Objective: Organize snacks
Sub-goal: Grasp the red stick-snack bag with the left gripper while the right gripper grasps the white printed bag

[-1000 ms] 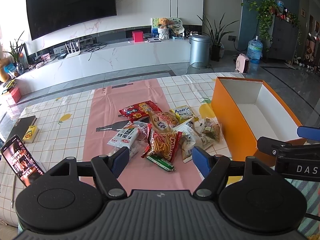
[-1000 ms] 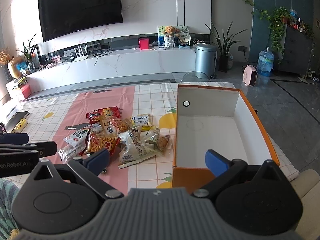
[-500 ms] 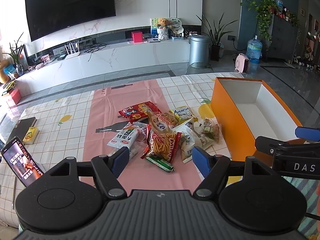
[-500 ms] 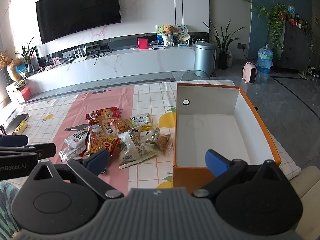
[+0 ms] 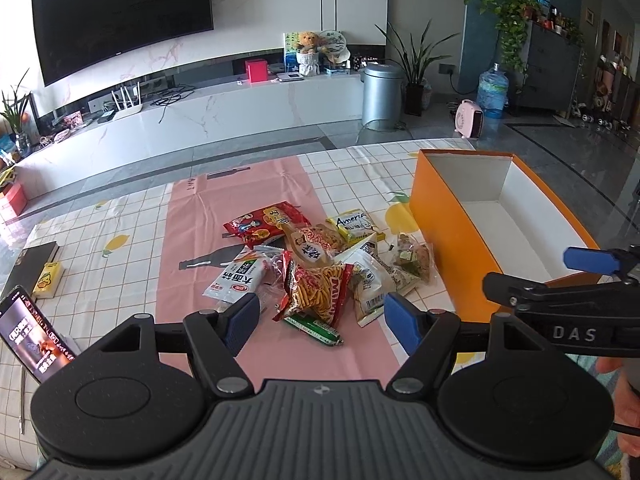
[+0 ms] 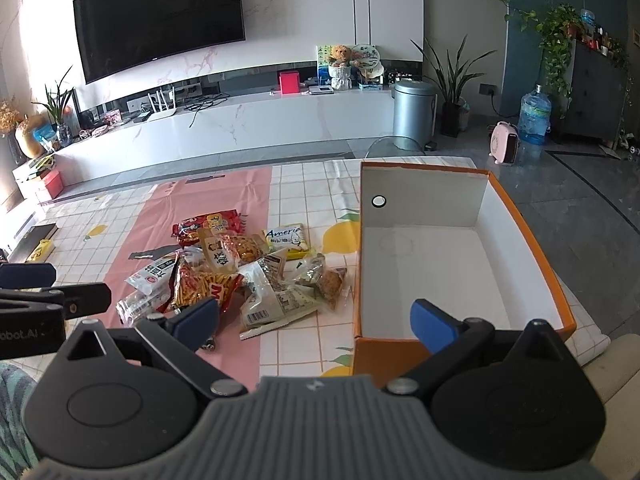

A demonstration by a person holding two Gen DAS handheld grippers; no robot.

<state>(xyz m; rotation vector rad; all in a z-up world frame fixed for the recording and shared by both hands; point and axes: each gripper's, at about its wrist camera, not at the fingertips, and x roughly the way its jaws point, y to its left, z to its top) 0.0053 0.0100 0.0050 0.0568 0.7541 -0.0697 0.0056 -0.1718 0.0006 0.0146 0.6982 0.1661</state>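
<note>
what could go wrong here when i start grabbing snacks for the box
The crinkly snack packets overlap in one heap, so the open left tool may pinch two at once or drag neighbours. The empty orange cardboard box looks light; the open right tool, near its front wall, could nudge it.

Bare counter (image 5: 248, 208) lies above and lower centre of the snack pile (image 5: 320, 264); the orange box (image 5: 440, 216) walls off the right, open-topped, its inside bare.

Wall-mounted television (image 5: 120, 20) above a long white marble console (image 5: 200, 120).
</note>
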